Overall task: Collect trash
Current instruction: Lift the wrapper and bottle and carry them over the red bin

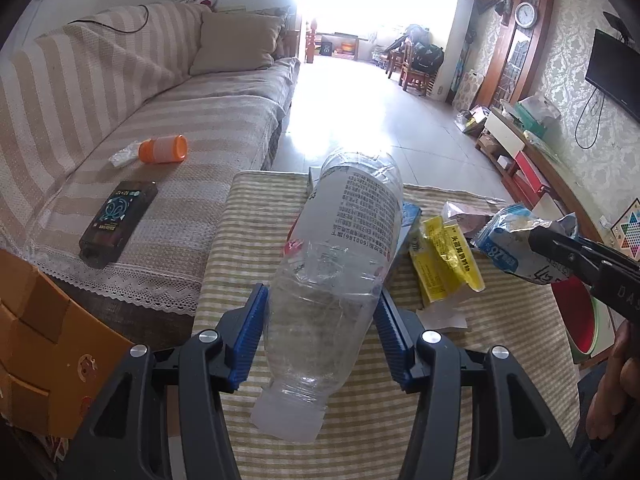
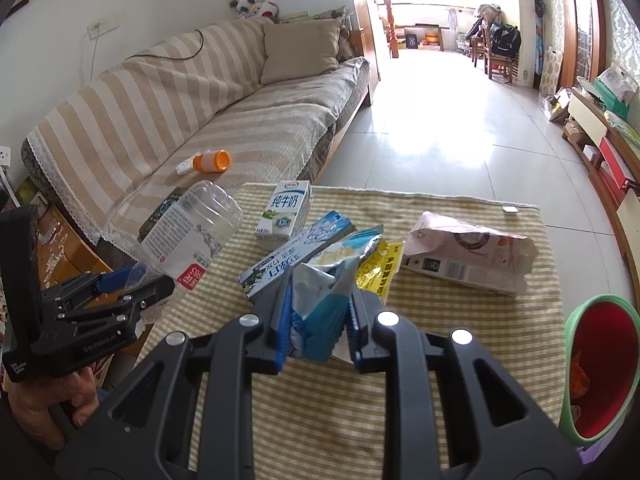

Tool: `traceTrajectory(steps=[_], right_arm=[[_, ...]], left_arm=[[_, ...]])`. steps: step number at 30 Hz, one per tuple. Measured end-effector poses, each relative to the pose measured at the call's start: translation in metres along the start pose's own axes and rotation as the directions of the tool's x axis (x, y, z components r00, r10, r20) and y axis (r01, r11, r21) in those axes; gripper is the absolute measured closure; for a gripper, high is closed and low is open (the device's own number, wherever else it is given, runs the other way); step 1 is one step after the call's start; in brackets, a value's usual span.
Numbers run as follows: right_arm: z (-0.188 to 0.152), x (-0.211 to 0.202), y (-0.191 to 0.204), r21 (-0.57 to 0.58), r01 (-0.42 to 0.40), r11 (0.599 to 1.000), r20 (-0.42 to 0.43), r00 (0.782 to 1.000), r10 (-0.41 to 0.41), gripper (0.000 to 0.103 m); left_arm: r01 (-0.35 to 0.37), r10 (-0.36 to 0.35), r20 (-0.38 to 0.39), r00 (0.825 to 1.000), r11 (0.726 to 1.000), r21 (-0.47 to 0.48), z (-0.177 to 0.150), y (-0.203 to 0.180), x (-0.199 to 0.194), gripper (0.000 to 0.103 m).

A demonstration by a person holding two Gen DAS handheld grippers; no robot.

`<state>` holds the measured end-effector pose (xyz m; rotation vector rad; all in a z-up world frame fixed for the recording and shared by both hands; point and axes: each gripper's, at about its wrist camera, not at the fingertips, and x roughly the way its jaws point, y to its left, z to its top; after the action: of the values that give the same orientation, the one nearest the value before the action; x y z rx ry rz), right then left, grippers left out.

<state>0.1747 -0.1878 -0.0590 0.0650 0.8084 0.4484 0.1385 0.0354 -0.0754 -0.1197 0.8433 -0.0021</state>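
L gripper [image 1: 320, 320] clamps clear bottle [image 1: 340, 248], neck toward cam. R gripper [image 2: 318, 320] pinches blue wrapper [image 2: 316, 312]. Both above striped cloth [image 2: 440, 320]; red bin [image 2: 600, 368] at right.

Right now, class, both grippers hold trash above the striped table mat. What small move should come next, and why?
Probably carry both loads to the red bin at the table's right edge. The left gripper is clamped on the clear plastic bottle, the right gripper on the crumpled blue wrapper, both lifted off the mat, and the bin's mouth stands open nearby.
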Motion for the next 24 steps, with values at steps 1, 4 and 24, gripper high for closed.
traceTrajectory(steps=[1, 4, 24], right_arm=[[0.001, -0.005, -0.003, 0.005, 0.003, 1.0, 0.009, 1.0, -0.003, 0.08], [0.003, -0.019, -0.013, 0.019, 0.012, 1.0, 0.031, 0.999, -0.012, 0.08], [-0.014, -0.135, -0.159, 0.209, 0.166, 0.964, 0.132, 0.972, -0.196, 0.08]], left_arm=[[0.004, -0.004, 0.004, 1.0, 1.0, 0.006, 0.001, -0.004, -0.002, 0.053], [0.01, -0.011, 0.02, 1.0, 1.0, 0.026, 0.006, -0.02, -0.01, 0.053], [0.198, -0.209, 0.03, 0.978, 0.956, 0.216, 0.035, -0.203, -0.022, 0.053]])
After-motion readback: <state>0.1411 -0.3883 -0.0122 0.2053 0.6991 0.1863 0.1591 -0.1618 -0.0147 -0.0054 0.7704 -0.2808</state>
